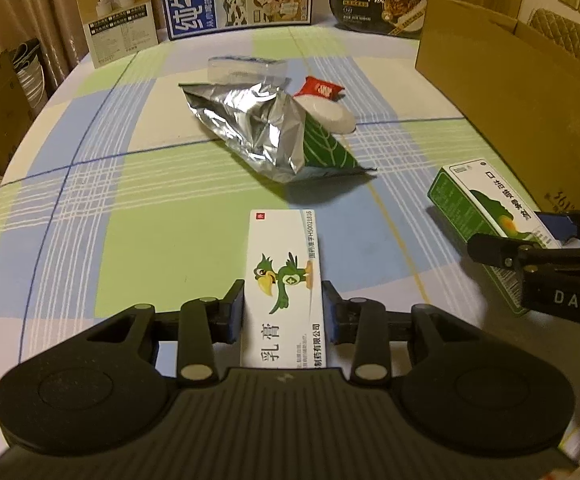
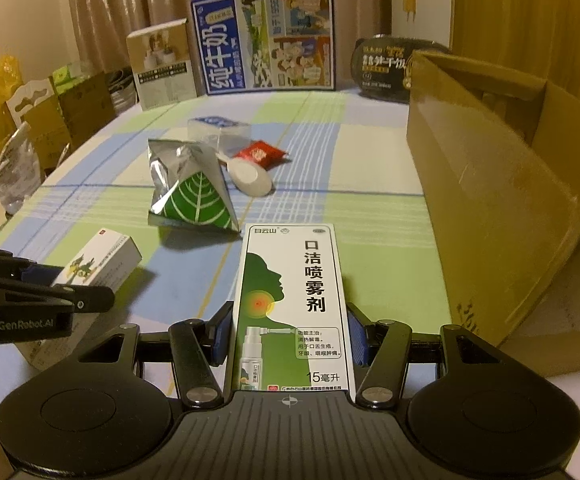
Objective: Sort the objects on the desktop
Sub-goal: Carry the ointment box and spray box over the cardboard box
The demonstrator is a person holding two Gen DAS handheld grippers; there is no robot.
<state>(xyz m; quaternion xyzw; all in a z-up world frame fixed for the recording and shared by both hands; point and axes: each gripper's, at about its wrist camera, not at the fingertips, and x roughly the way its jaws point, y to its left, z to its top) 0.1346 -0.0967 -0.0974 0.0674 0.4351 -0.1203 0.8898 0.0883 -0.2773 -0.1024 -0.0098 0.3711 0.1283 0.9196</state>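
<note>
My left gripper (image 1: 283,312) is shut on a white ointment box (image 1: 283,280) with a green bird, held over the checked tablecloth; the box also shows in the right wrist view (image 2: 100,262). My right gripper (image 2: 288,334) is shut on a green-and-white mouth spray box (image 2: 292,304), which shows in the left wrist view (image 1: 486,216) at the right. In the middle of the table lie a silver-and-green foil bag (image 1: 266,128), a white round object (image 1: 330,114), a red sachet (image 1: 322,88) and a clear plastic packet (image 1: 246,70).
An open cardboard box (image 2: 502,184) stands on the table's right side. At the far edge stand a blue milk carton box (image 2: 266,40), a beige box (image 2: 162,64) and a black instant-meal tub (image 2: 386,66). Boxes and bags sit beyond the table's left edge (image 2: 22,120).
</note>
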